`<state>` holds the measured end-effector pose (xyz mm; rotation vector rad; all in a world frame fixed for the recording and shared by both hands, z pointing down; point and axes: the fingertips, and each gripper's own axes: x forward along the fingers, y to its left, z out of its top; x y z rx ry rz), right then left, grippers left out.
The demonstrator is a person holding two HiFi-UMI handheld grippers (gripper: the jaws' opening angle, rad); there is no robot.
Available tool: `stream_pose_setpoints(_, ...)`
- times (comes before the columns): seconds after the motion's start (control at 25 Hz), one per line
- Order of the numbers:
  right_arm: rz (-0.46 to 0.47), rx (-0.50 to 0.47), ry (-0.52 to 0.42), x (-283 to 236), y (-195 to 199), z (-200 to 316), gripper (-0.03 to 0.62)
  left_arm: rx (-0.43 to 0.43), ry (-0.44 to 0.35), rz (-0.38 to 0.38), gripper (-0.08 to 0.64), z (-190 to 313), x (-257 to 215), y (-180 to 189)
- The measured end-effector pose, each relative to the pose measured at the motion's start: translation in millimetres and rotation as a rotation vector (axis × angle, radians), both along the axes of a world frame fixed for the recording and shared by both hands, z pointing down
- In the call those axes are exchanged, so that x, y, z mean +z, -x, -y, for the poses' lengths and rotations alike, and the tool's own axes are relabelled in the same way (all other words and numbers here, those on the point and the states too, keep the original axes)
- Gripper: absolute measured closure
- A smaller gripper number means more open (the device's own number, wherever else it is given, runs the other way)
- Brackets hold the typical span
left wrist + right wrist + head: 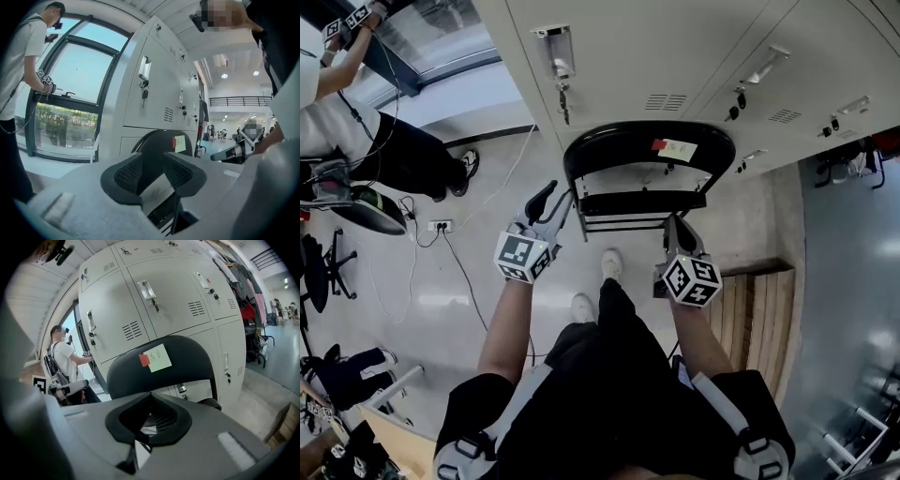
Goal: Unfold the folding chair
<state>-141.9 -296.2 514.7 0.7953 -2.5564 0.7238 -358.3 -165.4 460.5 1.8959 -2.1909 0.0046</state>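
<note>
- Looking down from the head view, where is the folding chair (649, 150)?
- It stands on the floor right in front of the lockers (675, 56), its black backrest nearest them, with a pale note (678, 148) stuck on it. The left gripper (546, 199) is at the chair's left edge and the right gripper (673, 225) at its right edge.
- Are the lockers open?
- No, every door is shut, so I cannot tell what is in them. Keys hang from some of the locks. A wooden pallet (759, 319) lies on the floor at the right.
- What does the left gripper view show?
- Its jaws stand apart with nothing pressed between them. The chair's backrest shows through the gap, beyond the tips. A person (23, 56) stands by the window at the left.
- And the right gripper view?
- Its jaws are closed, the tips meeting, and they grip nothing. The chair's backrest rises just behind them, with the shut lockers behind it. A cardboard box (281, 427) sits at the lower right, and I cannot see what it holds.
</note>
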Motion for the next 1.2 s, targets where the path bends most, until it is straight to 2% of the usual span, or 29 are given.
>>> stream_pose_setpoints(0.12, -0.011, -0.011, 0.015, 8.0, 0.5, 6.9, 0.586, 0.012, 0.046, -0.002, 0.377, 20.8, 17.3, 14.1)
stream_pose_setpoints(0.4, -0.038, -0.028, 0.047, 25.5, -1.1, 18.0, 0.586, 0.015, 0.112, 0.010, 0.351, 49.4, 39.1, 41.3)
stream_pose_setpoints(0.6, -0.058, -0.036, 0.069, 35.3, -3.8, 23.1, 0.586, 0.106, 0.160, -0.004, 0.279, 62.0, 55.8, 38.3)
stream_pose_setpoints(0.76, -0.063, -0.048, 0.082, 42.0, -3.1, 26.2, 0.586, 0.160, 0.201, -0.002, 0.273, 71.2, 66.1, 42.0)
stream_pose_setpoints(0.92, -0.071, -0.070, 0.093, 48.0, -2.9, 27.4, 0.586, 0.212, 0.243, 0.031, 0.273, 80.1, 71.0, 38.9)
stream_pose_setpoints(1.2, -0.062, -0.112, 0.085, 46.5, 4.9, 21.2, 0.586, 0.245, 0.252, 0.067, 0.275, 89.8, 72.5, 36.4)
